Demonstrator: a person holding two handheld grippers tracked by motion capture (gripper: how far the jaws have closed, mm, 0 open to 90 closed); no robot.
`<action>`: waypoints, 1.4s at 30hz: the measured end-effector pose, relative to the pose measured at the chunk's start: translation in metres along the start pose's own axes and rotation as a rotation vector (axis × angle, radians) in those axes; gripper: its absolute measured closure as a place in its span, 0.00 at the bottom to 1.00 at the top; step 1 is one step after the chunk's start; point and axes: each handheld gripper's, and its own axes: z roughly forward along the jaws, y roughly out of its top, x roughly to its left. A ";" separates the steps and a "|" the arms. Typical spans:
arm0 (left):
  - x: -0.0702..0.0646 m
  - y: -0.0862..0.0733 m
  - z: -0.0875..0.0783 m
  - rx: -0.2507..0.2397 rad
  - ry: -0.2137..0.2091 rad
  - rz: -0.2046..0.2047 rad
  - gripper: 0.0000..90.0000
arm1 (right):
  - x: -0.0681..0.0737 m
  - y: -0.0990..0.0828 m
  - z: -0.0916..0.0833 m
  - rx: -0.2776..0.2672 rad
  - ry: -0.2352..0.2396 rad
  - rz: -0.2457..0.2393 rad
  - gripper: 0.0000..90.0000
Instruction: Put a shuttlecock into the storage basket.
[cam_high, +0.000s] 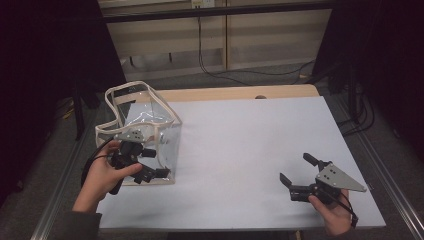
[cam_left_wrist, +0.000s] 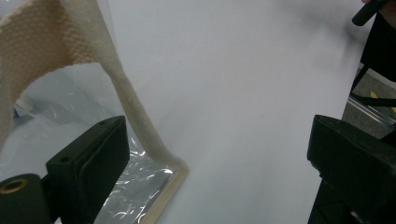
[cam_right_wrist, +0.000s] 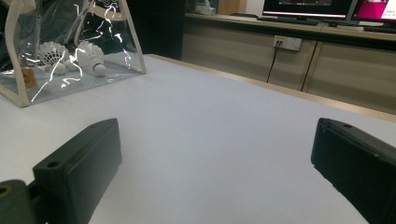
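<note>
Clear bag (cam_high: 150, 131) with cream webbing trim is seen standing at the left edge of the tabletop (cam_high: 250, 150), its mouth open upward. Nearest the person, the left tongs (cam_high: 149, 172) are held low against the bag's near bottom corner, jaws spread; in the left gripper view the cream edge strap (cam_left_wrist: 140, 126) is seen running down between the jaws, not pinched. This placement is judged a setup for gripping the trim or steadying the bag. The right tongs (cam_high: 297, 172) are held well apart from the bag, at the near right of the tabletop, jaws spread and nothing between them, apparently kept in reserve. Farther off, in the right gripper view, two white shuttlecocks (cam_right_wrist: 74, 57) are noted lying inside the bag. Beyond the tabletop, a wall socket (cam_right_wrist: 287, 43) and trailing cable (cam_high: 220, 70) are recorded.
</note>
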 end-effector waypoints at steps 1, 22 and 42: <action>0.000 -0.001 0.000 -0.003 -0.003 0.000 0.06 | 0.000 0.000 0.000 0.000 0.000 0.000 0.02; 0.000 -0.030 0.004 -0.028 0.008 -0.006 0.06 | 0.000 0.000 0.000 0.000 0.000 -0.004 0.02; 0.001 -0.049 0.017 -0.068 -0.006 -0.025 0.06 | 0.000 0.000 0.001 0.003 -0.002 -0.001 0.02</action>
